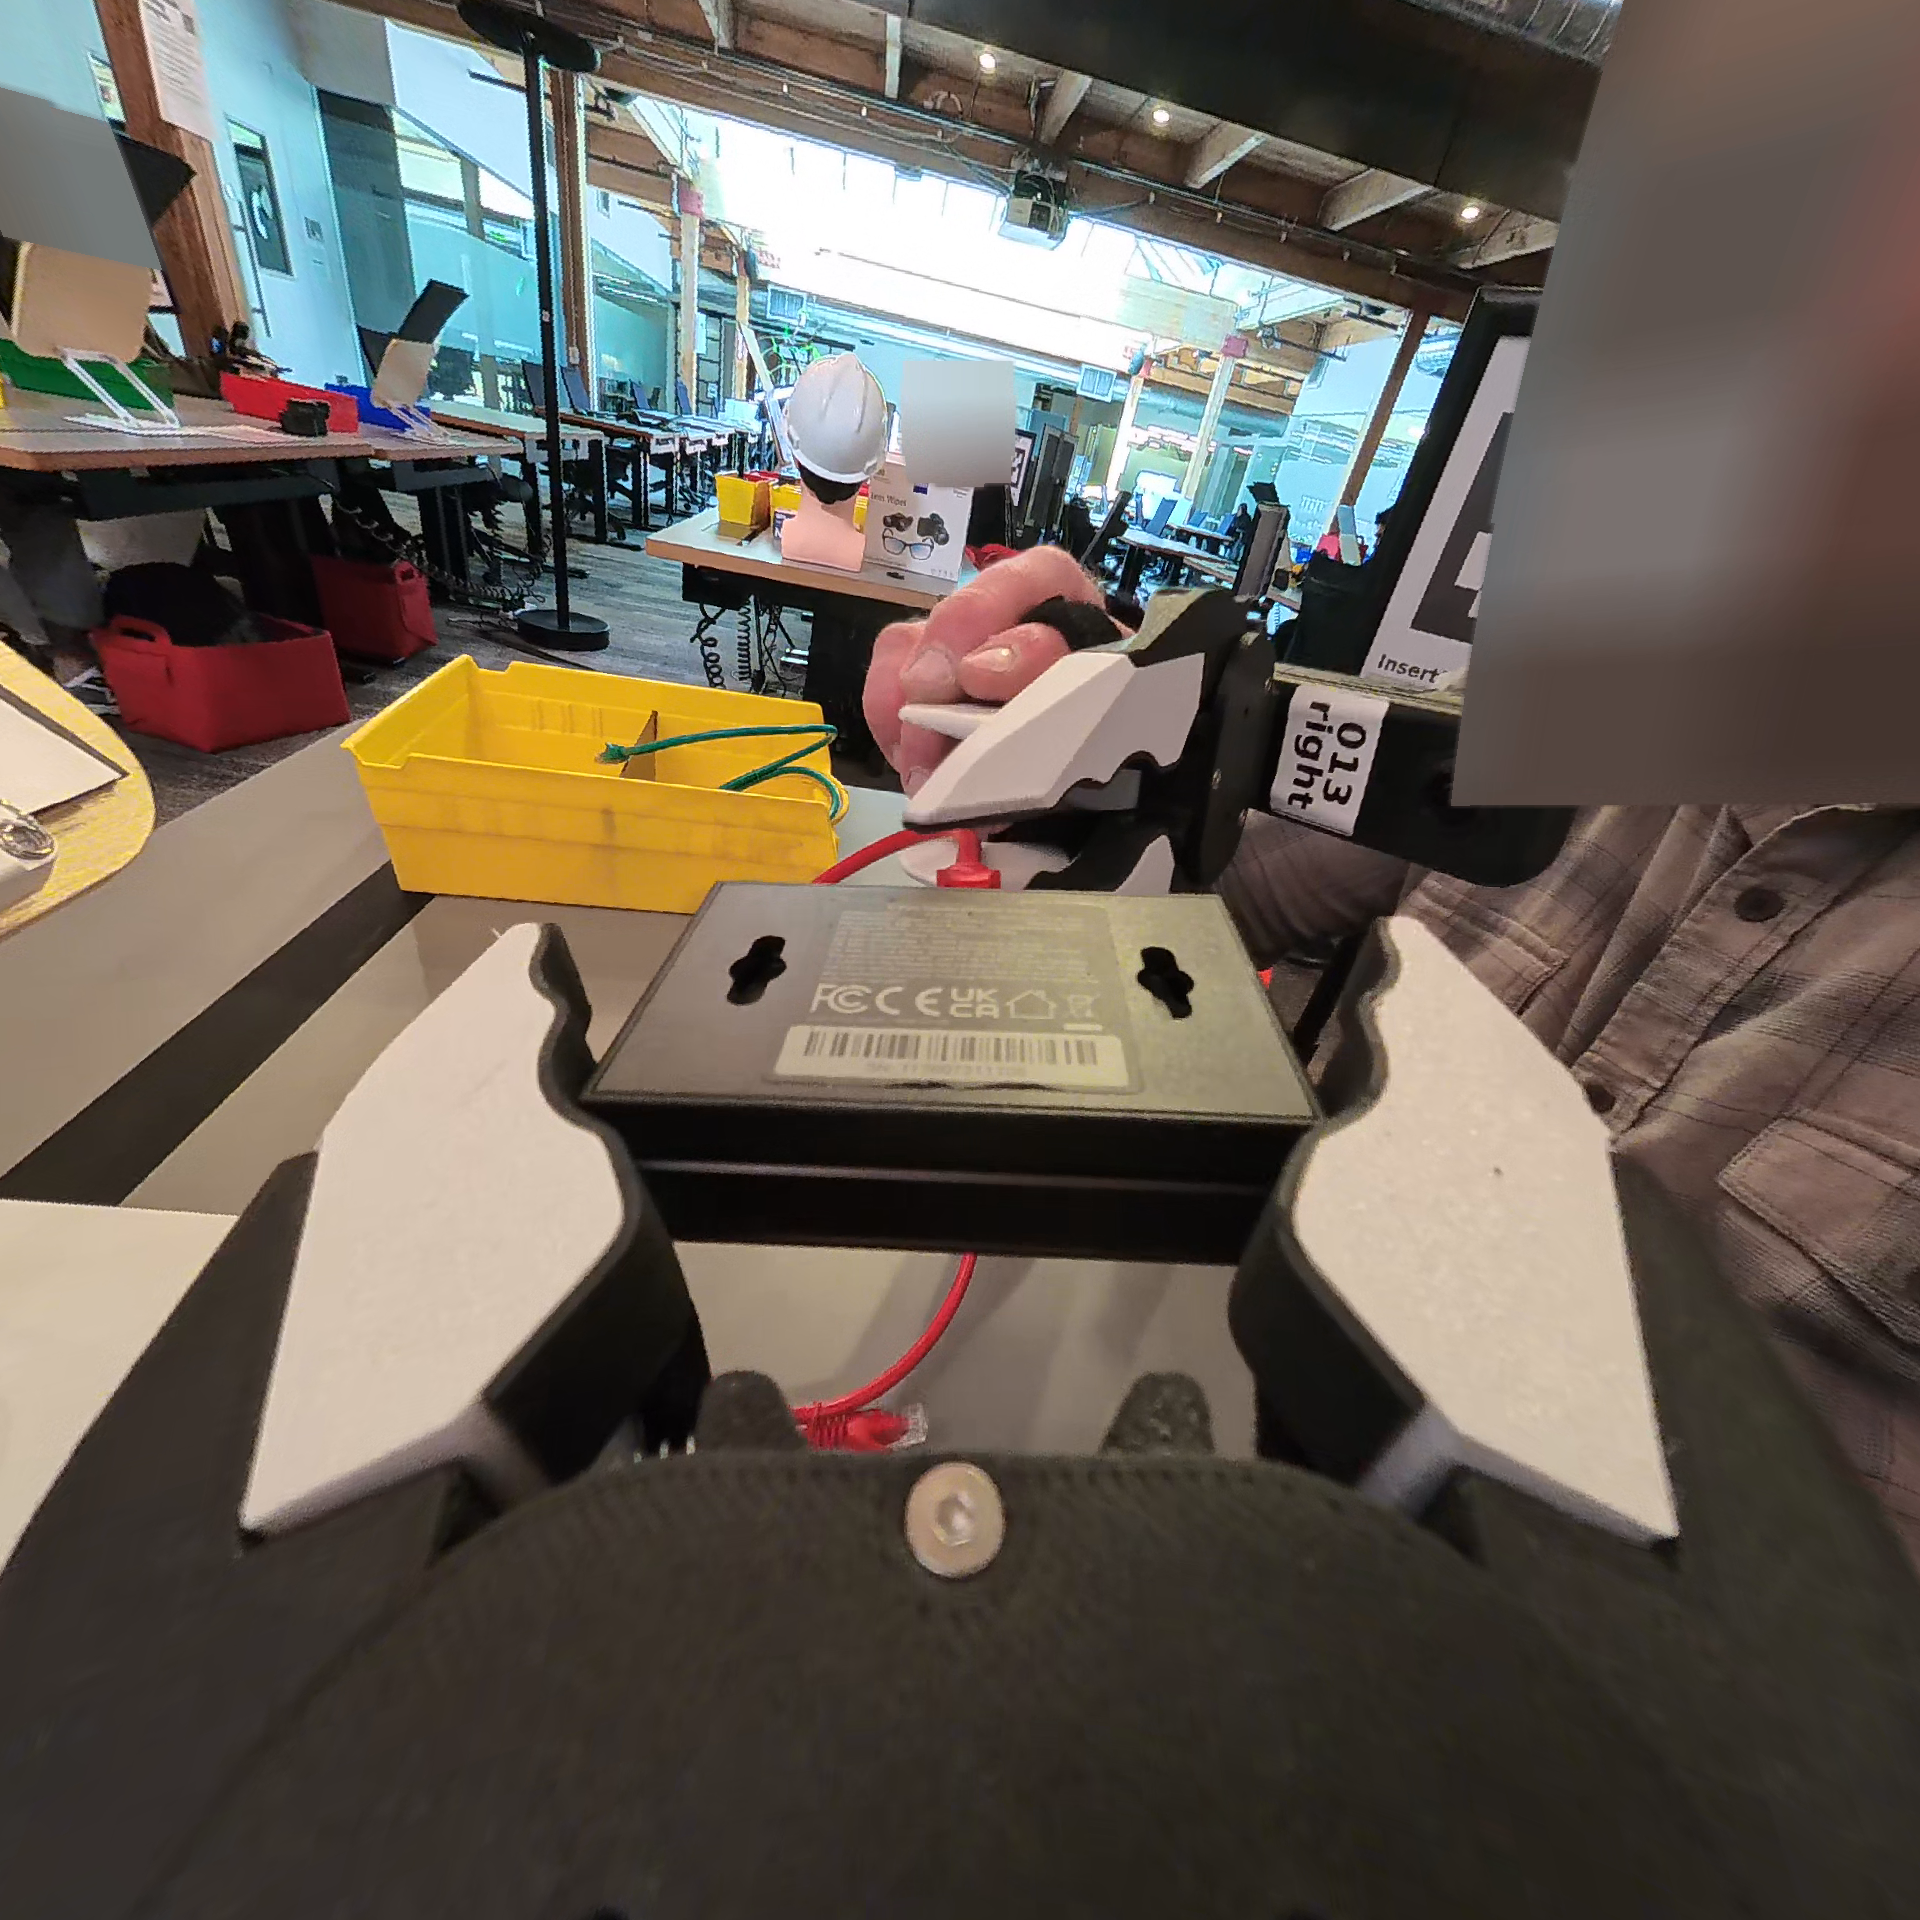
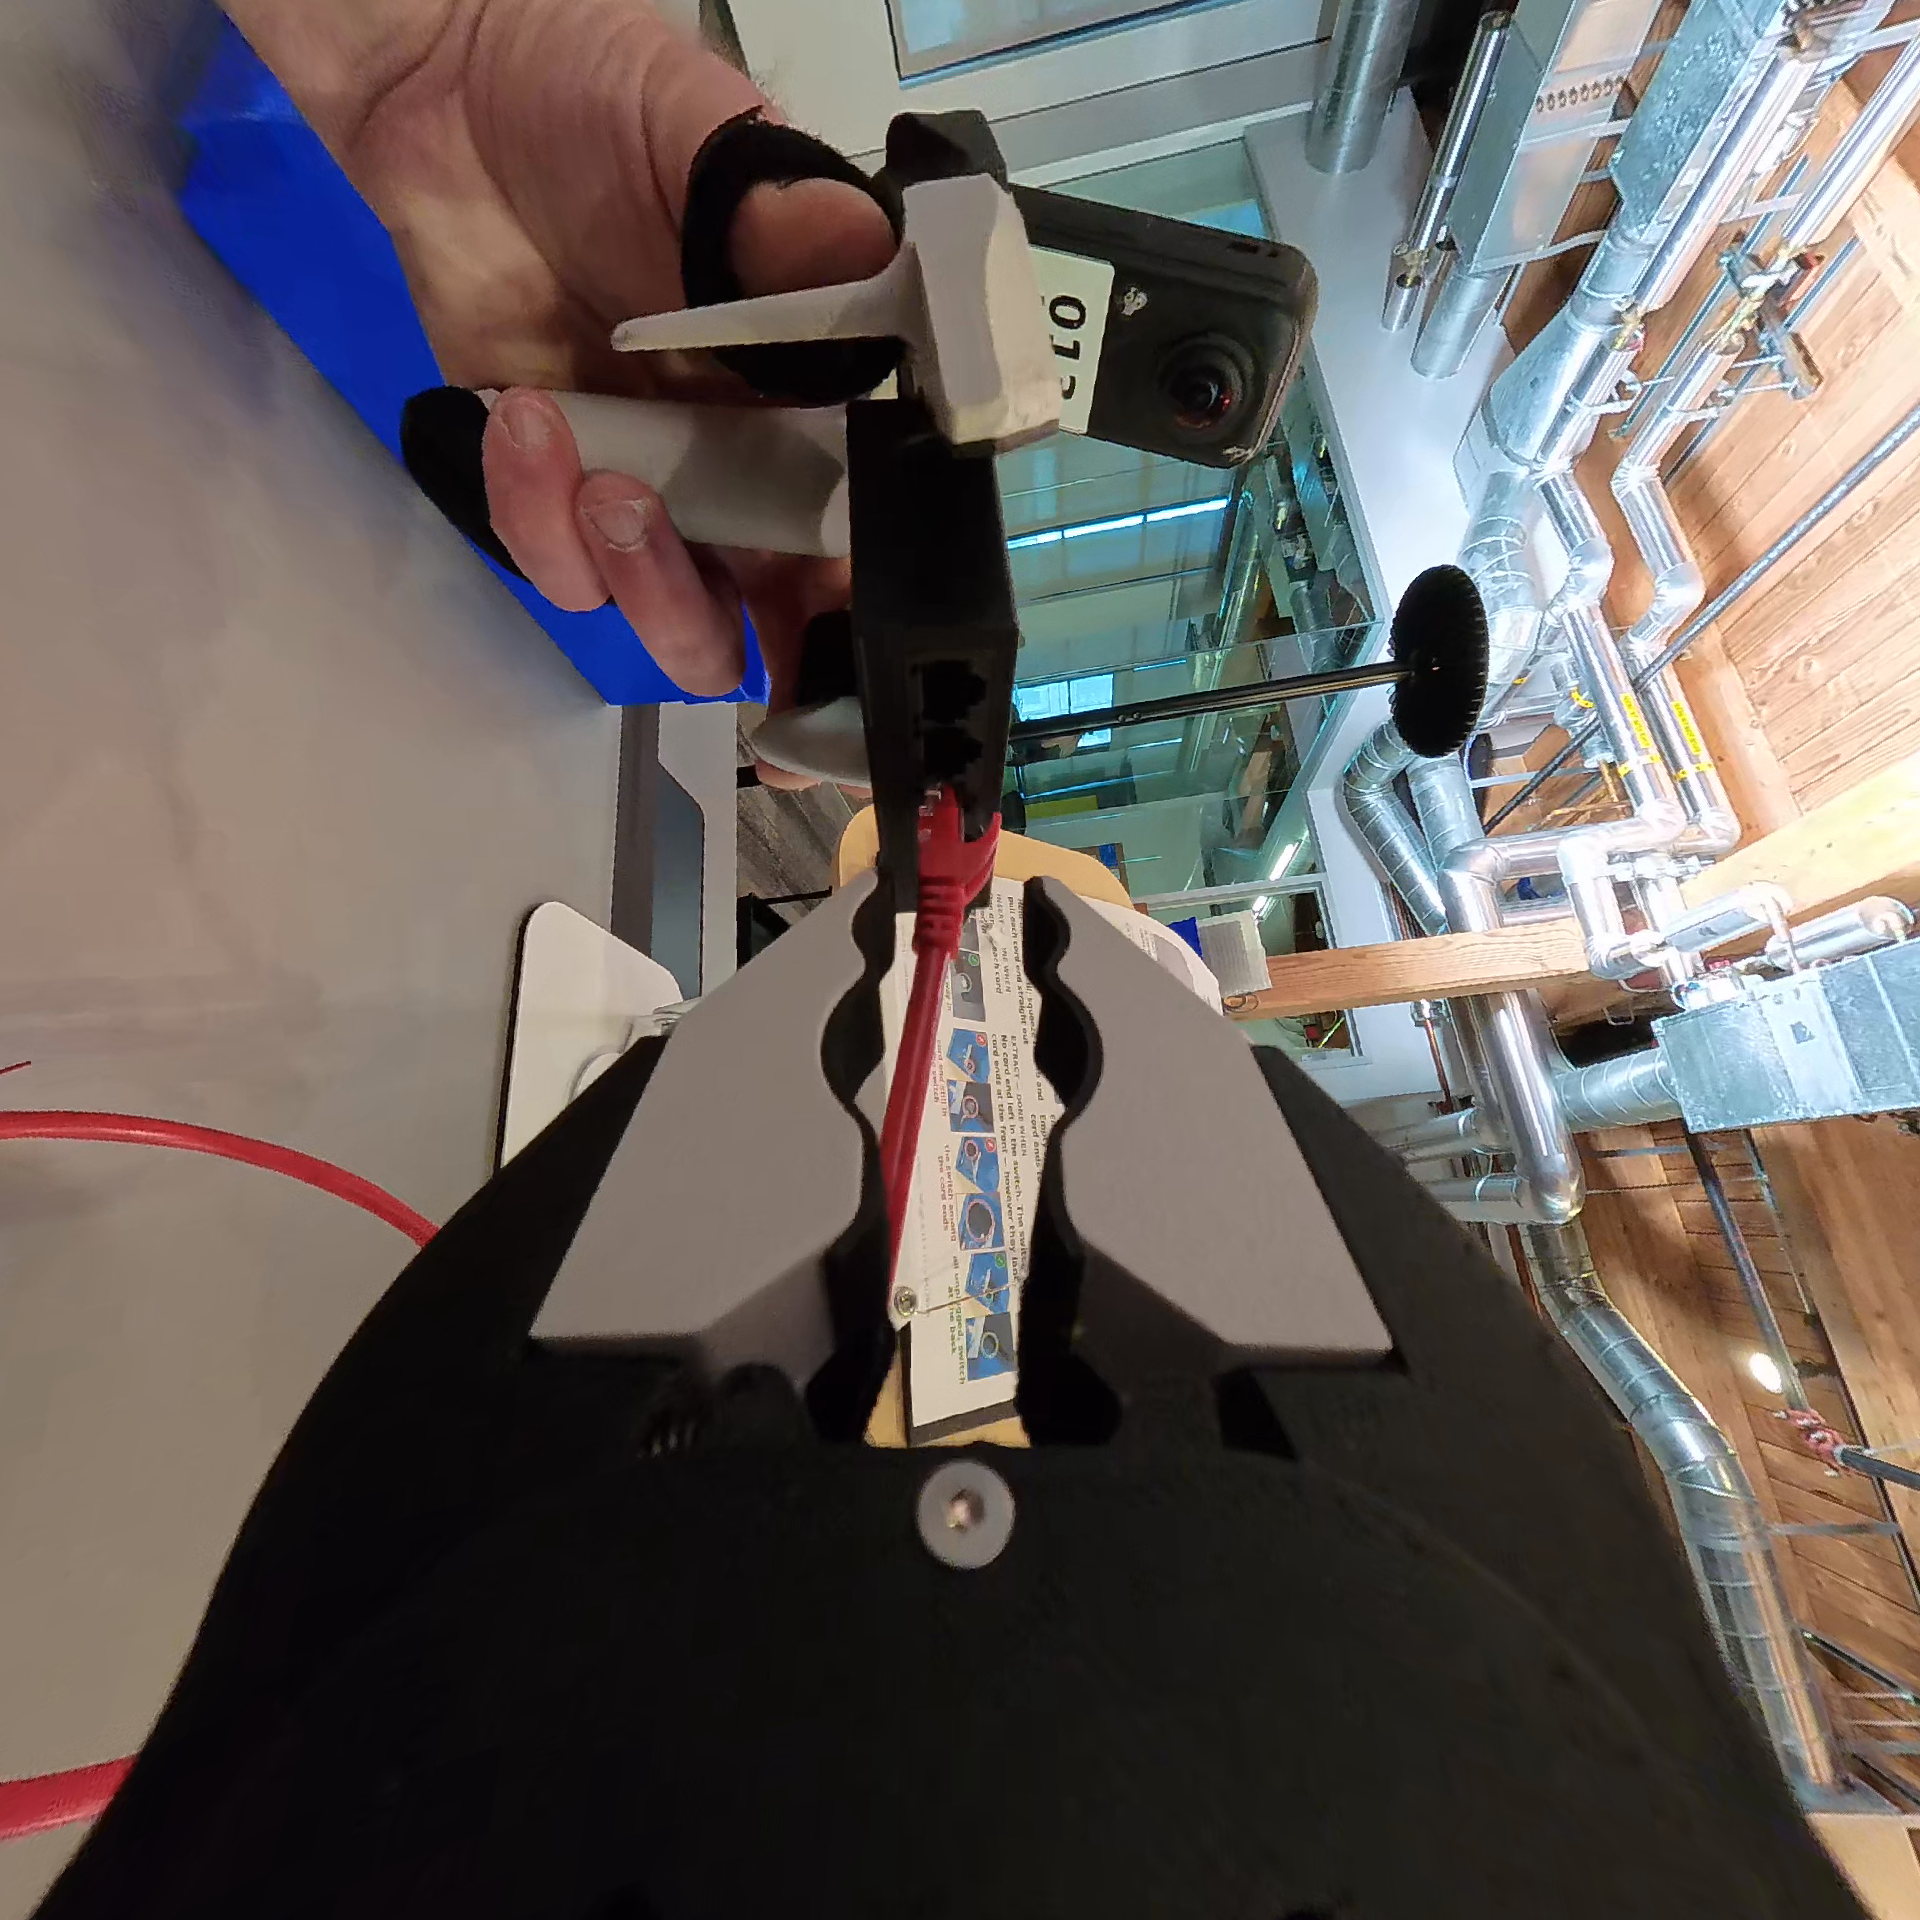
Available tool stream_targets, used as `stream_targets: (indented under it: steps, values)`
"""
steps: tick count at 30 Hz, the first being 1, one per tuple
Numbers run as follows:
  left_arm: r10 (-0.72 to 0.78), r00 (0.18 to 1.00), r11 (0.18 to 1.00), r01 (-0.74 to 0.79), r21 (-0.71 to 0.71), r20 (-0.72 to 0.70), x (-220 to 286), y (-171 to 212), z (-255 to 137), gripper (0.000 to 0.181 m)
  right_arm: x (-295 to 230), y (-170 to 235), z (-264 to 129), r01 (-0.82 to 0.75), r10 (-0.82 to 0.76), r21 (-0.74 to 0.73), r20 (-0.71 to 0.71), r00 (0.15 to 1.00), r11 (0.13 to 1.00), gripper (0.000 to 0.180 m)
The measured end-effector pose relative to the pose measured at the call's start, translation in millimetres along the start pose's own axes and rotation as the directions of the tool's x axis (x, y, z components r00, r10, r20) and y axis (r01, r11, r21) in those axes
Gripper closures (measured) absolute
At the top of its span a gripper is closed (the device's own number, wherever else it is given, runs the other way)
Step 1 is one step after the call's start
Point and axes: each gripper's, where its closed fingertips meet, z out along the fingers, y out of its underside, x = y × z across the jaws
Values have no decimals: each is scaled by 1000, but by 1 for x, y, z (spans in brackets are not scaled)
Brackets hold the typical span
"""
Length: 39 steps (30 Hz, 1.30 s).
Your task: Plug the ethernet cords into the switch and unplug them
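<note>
My left gripper (image 1: 961, 935) is shut on the black switch (image 1: 951, 1029) and holds it upside down, label up, above the grey table (image 1: 208, 997). In the right wrist view the switch (image 2: 930, 540) stands end-on with its ports facing me. The red ethernet plug (image 2: 951, 842) sits in the nearest port. My right gripper (image 2: 961, 894) is narrowly open, and the red cord (image 2: 909, 1091) runs between its fingers without being clamped. The right gripper also shows in the left wrist view (image 1: 935, 810) at the switch's far side. The cord's other red plug (image 1: 862, 1423) lies on the table under the switch.
A yellow bin (image 1: 582, 821) holding a green cord (image 1: 769, 748) stands just beyond the switch on the left. A blue bin (image 2: 312, 260) lies behind the left hand. An instruction sheet on a clipboard (image 2: 977, 1195) lies beneath my right gripper. The person's plaid shirt (image 1: 1662, 1039) is at the right. Only a small space, under 4 cm, lies between the two pairs of fingers.
</note>
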Motion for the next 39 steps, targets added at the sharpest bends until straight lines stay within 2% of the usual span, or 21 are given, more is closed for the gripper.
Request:
stream_targets:
  steps: [19,24,29,31,33,35,36,39]
  values:
    - [-17,998,999,16,28,55,-5,-4,-10,48,-2,-2,-17,-52,52,-3,-23,998,999,154]
    - [-16,997,999,13,45,75,-6,-6,-13,49,-16,-20,-33,-124,123,42,25,992,991,159]
    - [-15,997,999,12,40,77,-5,-3,-12,49,-33,-20,-36,-231,227,27,99,969,973,155]
    - [-8,997,999,5,33,78,-4,-3,-12,49,-33,-23,-39,-378,366,60,156,918,924,154]
    - [5,997,1000,-6,18,78,-2,-2,-11,49,-32,-20,-40,-563,534,55,249,808,825,146]
    - [21,997,1000,-22,7,75,0,-3,-11,49,-28,-15,-40,-741,688,23,354,634,671,135]
    - [27,997,1000,-27,1,70,2,-4,-10,50,-24,-13,-41,-815,741,9,411,531,579,135]
    - [44,997,999,-44,-6,60,5,-6,-8,50,-22,-5,-39,-935,791,-75,559,248,346,131]
